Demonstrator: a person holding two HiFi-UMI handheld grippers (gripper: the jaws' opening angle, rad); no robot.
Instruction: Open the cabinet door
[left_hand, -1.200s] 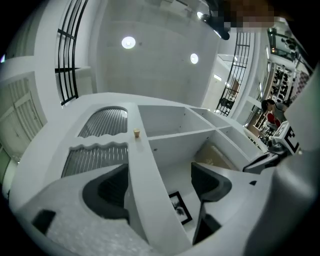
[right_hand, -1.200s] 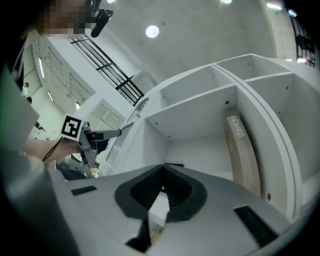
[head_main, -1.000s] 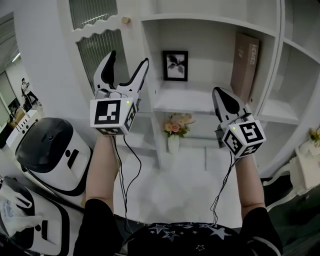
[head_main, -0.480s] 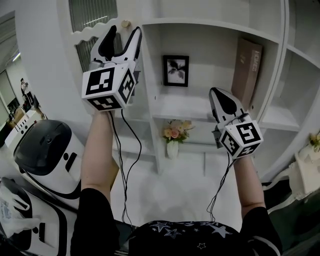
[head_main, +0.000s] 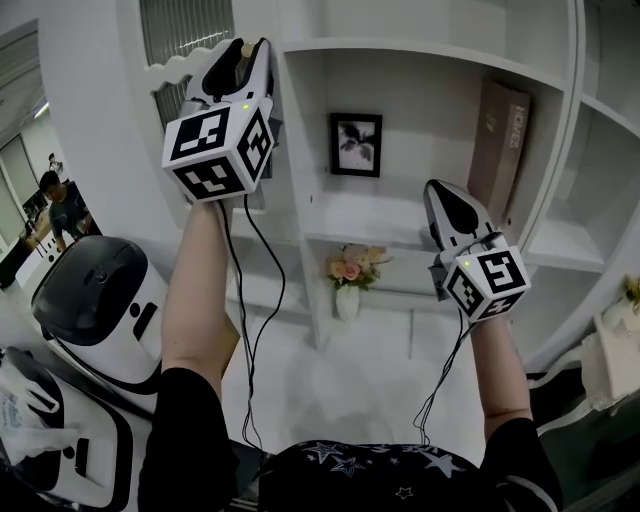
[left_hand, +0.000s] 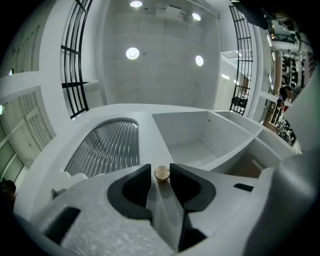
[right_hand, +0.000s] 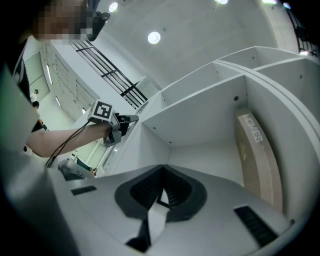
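The white cabinet door (head_main: 185, 40) has a ribbed glass pane (left_hand: 107, 147) and a small brass knob (left_hand: 161, 173) at its right edge. My left gripper (head_main: 247, 47) is raised to that knob, and its jaws are closing with the knob (left_hand: 161, 173) pinched between the dark pads (left_hand: 135, 187). In the head view the knob is hidden by the jaws. My right gripper (head_main: 437, 190) hangs lower at the right before the open shelves, shut and empty, its jaws meeting (right_hand: 161, 172). The right gripper view shows the left gripper (right_hand: 131, 119) at the door's edge.
Open white shelves (head_main: 400, 50) hold a framed picture (head_main: 355, 143), a vase of flowers (head_main: 347, 272) and a tall brown box (head_main: 497, 135). A white and black machine (head_main: 95, 300) stands low at the left. A person (head_main: 55, 195) is far off at the left.
My left gripper rose to the top of the door and its wide jaws narrowed round the knob. The right gripper has hardly moved.
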